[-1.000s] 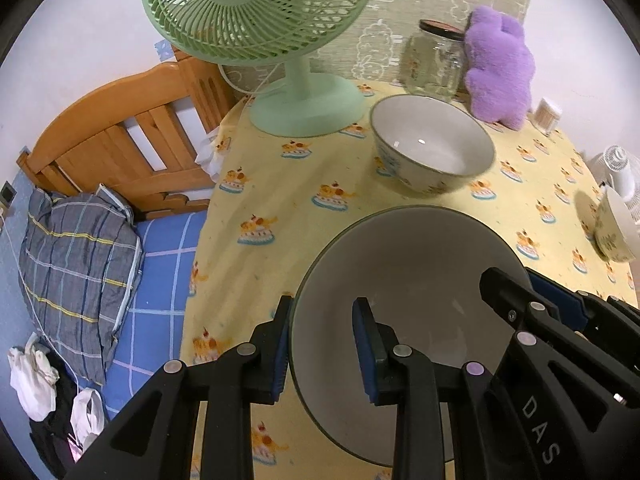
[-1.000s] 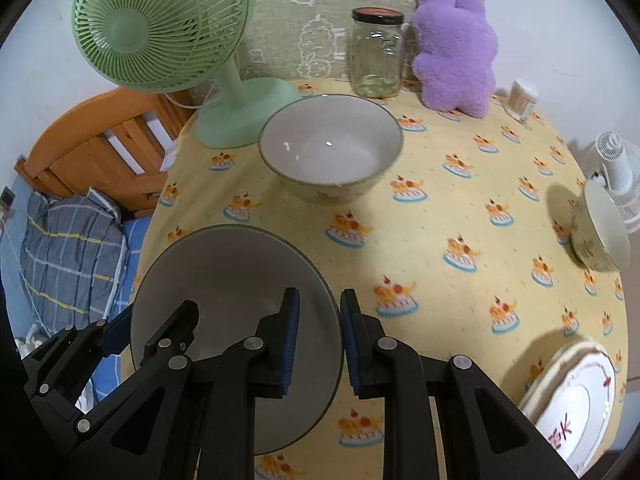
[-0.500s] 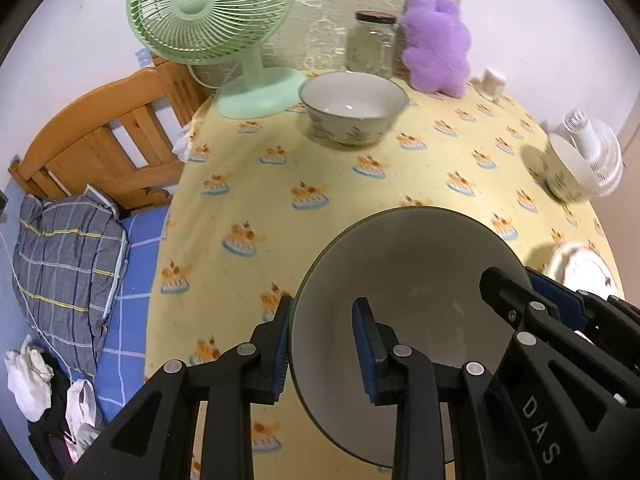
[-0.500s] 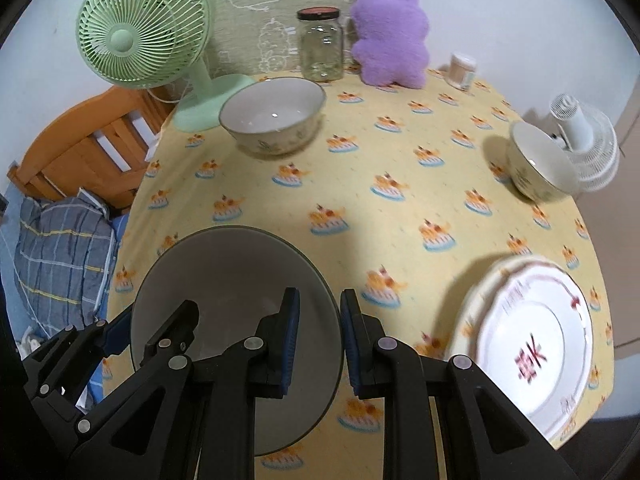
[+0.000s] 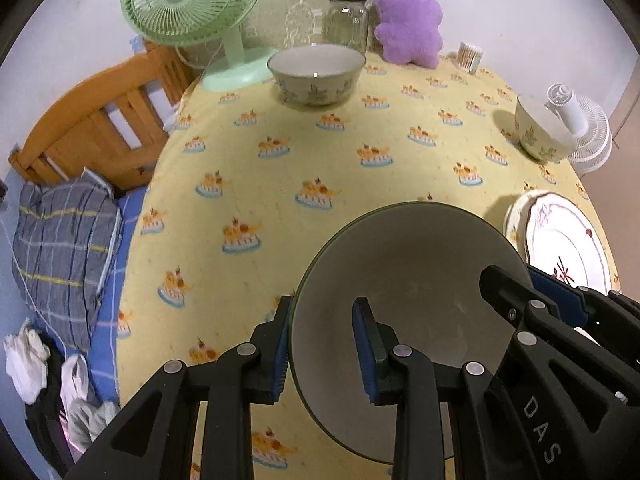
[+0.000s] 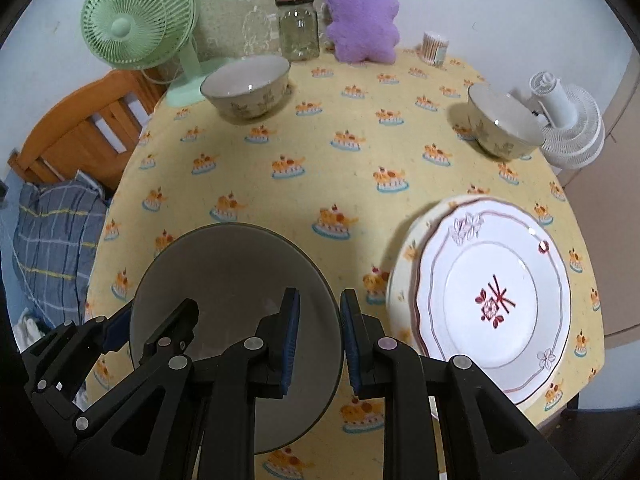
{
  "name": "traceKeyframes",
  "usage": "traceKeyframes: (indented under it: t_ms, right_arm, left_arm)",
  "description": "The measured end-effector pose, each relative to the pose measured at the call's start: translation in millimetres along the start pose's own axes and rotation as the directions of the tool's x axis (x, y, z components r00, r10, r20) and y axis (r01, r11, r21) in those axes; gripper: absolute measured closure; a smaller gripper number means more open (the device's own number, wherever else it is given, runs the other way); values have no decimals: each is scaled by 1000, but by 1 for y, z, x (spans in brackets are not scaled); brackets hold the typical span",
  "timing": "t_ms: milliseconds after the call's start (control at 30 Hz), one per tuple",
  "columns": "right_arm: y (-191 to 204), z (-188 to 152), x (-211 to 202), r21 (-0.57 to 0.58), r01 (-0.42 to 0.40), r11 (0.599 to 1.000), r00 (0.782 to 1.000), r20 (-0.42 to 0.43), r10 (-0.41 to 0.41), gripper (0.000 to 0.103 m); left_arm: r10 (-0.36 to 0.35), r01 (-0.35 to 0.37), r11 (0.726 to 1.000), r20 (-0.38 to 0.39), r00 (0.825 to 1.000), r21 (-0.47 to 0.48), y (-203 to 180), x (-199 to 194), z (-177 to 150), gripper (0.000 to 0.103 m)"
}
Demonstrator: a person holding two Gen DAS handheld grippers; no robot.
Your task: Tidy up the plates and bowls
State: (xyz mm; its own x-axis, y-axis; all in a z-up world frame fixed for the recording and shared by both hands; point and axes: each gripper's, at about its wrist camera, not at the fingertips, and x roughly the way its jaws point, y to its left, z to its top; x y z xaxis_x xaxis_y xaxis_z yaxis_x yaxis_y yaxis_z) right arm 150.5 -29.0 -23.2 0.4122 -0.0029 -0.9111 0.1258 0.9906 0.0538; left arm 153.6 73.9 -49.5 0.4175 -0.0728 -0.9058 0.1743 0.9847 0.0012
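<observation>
A plain grey bowl (image 5: 408, 280) (image 6: 228, 280) hangs tilted over the near part of the yellow tablecloth, held by both grippers. My left gripper (image 5: 322, 332) is shut on its left rim, one pad inside and one outside. My right gripper (image 6: 318, 320) is shut on the opposite rim and shows in the left wrist view as well (image 5: 532, 280). A stack of white plates (image 6: 492, 292) (image 5: 560, 240) with a red mark lies just right of the bowl. One floral bowl (image 6: 246, 88) stands at the back left, another (image 6: 500, 126) at the right.
A green fan (image 6: 138, 24), a glass jar (image 6: 298, 28), a purple plush toy (image 6: 362, 20) and a swab tub (image 6: 435, 46) line the table's far edge. A white fan (image 6: 568, 124) sits off the right edge. A bed with a wooden headboard (image 5: 100, 128) and a pillow (image 5: 60, 236) lies left, below the table.
Both grippers have drawn back from the green fan with the grey bowl between them. The far floral bowl has receded, and the plate stack and the right floral bowl have come fully into view.
</observation>
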Motion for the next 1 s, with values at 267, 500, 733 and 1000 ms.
traceKeyframes:
  t_ms: [267,500,733,1000]
  right_arm:
    - [-13,-3,9,-40,-20,999,999,-26,19,78]
    - [-15,2,23,-57,-34,998,999,-44,32,78]
    - [-14,9,27,-68,-38,997,999,-28,36,78]
    - [-17,2,26,-33,-73,997,996,-49,71,67]
  left_arm:
    - [18,-19,998,-23,1000,-54,-11,7,-9,75]
    - [39,-42,996,-38,999,-83,-12,18,-7,75]
    - [42,-44,995,-25,999,-87,-11,20,-3,75]
    - [-40,33,995,-80,996,-91,-12,22,-8,50]
